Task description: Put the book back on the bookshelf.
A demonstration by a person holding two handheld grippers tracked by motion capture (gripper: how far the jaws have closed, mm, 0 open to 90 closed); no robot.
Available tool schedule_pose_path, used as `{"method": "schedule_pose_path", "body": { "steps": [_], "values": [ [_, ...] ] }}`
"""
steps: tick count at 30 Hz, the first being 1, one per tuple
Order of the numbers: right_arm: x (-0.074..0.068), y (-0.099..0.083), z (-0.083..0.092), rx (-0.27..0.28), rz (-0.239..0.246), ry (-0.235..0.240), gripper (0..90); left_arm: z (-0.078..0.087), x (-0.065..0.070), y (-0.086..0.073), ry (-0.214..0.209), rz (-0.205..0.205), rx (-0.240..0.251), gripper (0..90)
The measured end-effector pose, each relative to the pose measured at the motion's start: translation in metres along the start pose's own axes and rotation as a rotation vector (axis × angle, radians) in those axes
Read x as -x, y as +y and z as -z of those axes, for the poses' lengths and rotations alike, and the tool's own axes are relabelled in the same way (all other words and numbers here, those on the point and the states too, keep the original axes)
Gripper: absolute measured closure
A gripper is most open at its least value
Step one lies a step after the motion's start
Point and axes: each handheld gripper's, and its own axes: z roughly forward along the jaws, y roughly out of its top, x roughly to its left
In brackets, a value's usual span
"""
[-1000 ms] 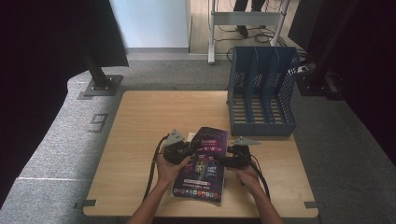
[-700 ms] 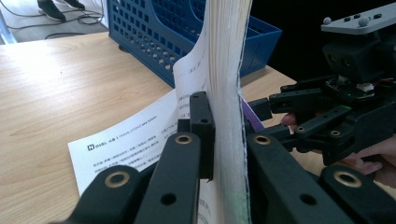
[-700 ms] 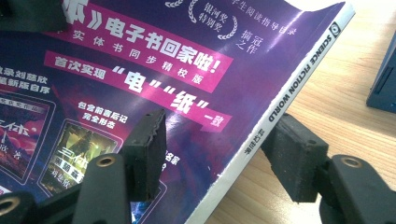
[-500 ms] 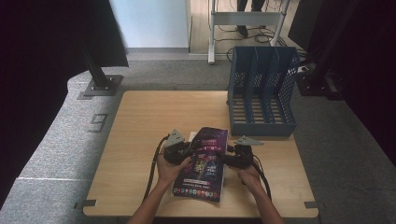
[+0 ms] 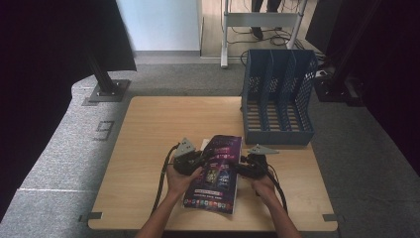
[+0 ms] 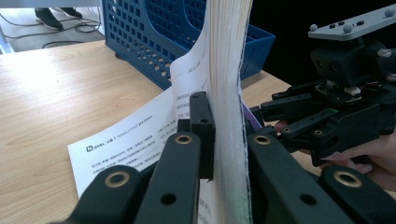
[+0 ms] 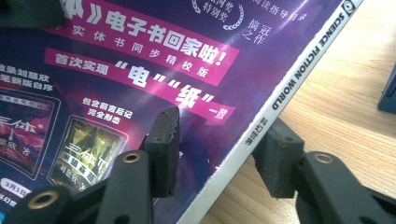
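Both forearms come in from the near edge of the wooden table (image 5: pixel 148 129), hands close together on either side of a purple magazine (image 5: pixel 218 171) that lies at the near middle of the table.

On the left, the left hand (image 5: pixel 179 181) holds the left gripper (image 5: pixel 198 159) low and roughly level, pointing right into the magazine's left edge. In the left gripper view its jaws are clamped tight on the thick block of pages, which stands up between them; one loose white page curls away to the left and lies flat on the wood.

On the right, the right hand (image 5: pixel 262 186) holds the right gripper (image 5: pixel 241 167) pointing left at the spine. Its jaws have just been closing and straddle the spine edge, one pad (image 7: pixel 163 135) over the cover, the other beyond the spine. Whether they press yet is hard to make out.

Far right stands a blue file rack (image 5: pixel 277 94). The magazine's near end hides part of the table edge.
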Motion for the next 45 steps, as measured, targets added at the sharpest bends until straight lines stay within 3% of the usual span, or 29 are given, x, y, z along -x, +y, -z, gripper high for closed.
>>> {"method": "schedule_pose_path", "body": {
  "steps": [15, 38, 45],
  "values": [
    [-0.002, 0.003, 0.011, 0.061, 0.01, 0.028, 66.6, 0.005, -0.004, 0.002, 0.002, 0.013, 0.018, 86.5],
    [-0.014, 0.012, 0.029, 0.16, 0.107, 0.001, 71.7, 0.009, -0.012, 0.007, 0.004, 0.042, 0.059, 86.2],
    [-0.017, 0.016, 0.037, 0.201, 0.13, -0.003, 73.3, 0.01, -0.011, 0.013, 0.003, 0.035, 0.069, 86.2]
  ]
}}
